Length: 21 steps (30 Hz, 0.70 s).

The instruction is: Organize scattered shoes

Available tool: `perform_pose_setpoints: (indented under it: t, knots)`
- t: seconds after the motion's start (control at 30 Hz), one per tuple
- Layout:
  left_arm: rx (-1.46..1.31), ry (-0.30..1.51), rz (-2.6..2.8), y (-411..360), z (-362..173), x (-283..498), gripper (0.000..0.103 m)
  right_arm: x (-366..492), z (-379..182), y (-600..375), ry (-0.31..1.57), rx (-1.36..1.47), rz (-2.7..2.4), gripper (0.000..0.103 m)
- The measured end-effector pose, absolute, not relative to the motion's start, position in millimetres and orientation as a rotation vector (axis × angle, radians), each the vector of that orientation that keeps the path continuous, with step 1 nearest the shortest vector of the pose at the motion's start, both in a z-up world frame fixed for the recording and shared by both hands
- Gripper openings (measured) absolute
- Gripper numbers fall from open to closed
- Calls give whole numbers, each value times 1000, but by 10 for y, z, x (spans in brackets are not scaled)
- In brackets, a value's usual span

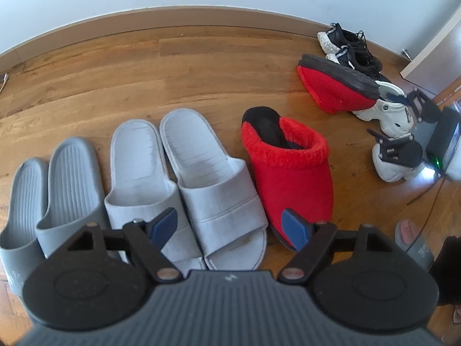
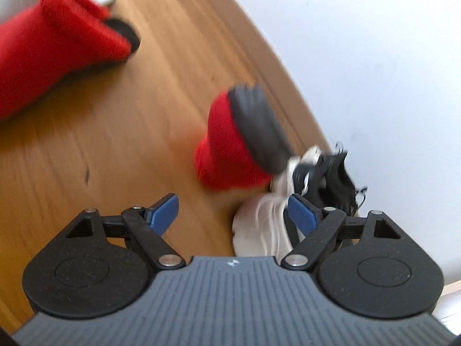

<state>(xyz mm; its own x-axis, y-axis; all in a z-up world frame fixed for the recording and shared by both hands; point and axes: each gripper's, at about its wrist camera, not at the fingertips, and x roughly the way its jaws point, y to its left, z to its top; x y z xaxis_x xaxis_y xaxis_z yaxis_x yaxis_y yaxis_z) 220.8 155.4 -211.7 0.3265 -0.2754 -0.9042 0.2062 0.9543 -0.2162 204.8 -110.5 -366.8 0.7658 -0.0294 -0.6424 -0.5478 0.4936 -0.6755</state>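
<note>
Two claws, both spread wide, holding nothing. Left claw (image 1: 232, 227) hangs over white slides (image 1: 187, 178); grey slides (image 1: 49, 190) left of them, upright red slipper (image 1: 291, 170) right. Tipped red slipper (image 1: 337, 86) lies beyond, against white clogs (image 1: 389, 109), sneakers (image 1: 351, 46) behind. Right claw (image 2: 232, 216) near clogs.

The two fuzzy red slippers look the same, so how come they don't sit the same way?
The near fuzzy red slipper stands right way up with its black lining showing; the far fuzzy red slipper is tipped over, its dark ridged sole facing up. The near one sits in line beside the light grey slides; the far one leans on the white clog in the pile. Both are the same red fleece, a matching pair.
</note>
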Motion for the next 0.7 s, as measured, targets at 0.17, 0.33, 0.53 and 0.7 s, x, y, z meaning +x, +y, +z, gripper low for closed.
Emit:
perform_pose_setpoints:
  t: [0.17,0.33,0.53,0.7]
  knots:
    - [-65,1197,-321,1559,-2108,2189,78,2136,-3581,-865,550,-1050,331,83]
    - [-79,1207,-316,1580,-2122,2180,78,2202,-3528,-646,472,-1088,330,74]
    - [-79,1207,-318,1572,-2123,2164,78,2177,-3593,-591,467,-1157,346,61]
    - [-79,1208,-324,1558,-2130,2164,78,2268,-3673,-679,494,-1191,293,65]
